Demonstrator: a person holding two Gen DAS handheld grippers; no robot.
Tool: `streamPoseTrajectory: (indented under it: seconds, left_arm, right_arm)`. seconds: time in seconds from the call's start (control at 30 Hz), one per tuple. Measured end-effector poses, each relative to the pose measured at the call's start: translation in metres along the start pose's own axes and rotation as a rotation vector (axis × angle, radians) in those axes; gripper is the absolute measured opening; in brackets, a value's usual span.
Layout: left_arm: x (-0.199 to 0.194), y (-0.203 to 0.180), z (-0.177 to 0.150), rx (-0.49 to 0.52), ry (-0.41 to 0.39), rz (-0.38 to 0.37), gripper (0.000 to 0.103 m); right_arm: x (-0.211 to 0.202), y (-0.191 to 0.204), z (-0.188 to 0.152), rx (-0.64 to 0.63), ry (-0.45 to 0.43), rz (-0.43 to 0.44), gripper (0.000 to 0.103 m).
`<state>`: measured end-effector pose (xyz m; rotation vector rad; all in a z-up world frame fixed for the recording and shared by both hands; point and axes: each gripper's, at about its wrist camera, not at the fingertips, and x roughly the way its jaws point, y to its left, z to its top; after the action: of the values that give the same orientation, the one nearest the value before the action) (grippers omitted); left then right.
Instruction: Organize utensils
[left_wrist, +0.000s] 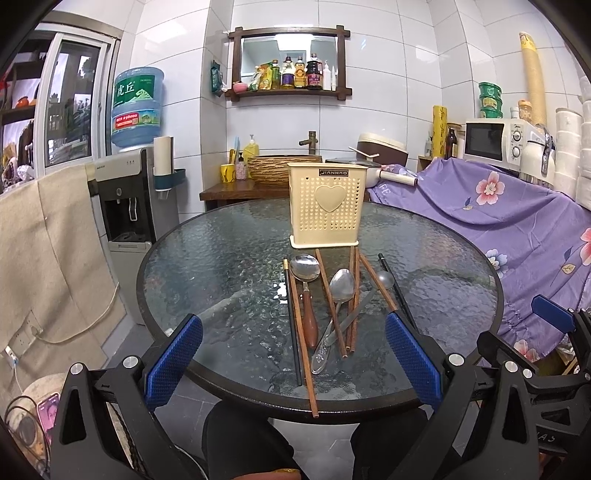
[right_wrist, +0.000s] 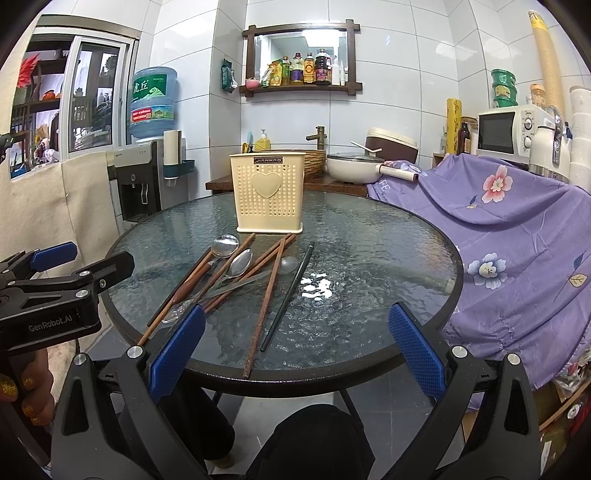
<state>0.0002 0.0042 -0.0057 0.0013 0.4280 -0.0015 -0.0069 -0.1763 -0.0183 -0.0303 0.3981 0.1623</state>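
- The right wrist view shows the left gripper side-on at the left edge, with a hand beneath it; the left wrist view catches only the right gripper's edge.
- Both the left gripper and the right gripper have jaws spread wide, holding nothing, at the near rim.
- Ahead of them lie the utensils: spoons, a knife, brown chopsticks and black chopsticks, crossing one another.
- The cream holder stands upright just beyond them.
- All rest on a round glass table; a purple cloth is draped to the right, a water dispenser stands left, white tiles behind.
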Motion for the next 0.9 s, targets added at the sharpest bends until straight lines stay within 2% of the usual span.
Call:
streamPoseTrajectory:
  seconds: [0.9]
  left_arm:
    - [-0.0011, 0.0002, 0.0018, -0.002, 0.006, 0.001, 0.097]
  right_arm:
    - [0.0026, -0.0017, 0.0011, -0.002, 0.006, 0.002, 0.098]
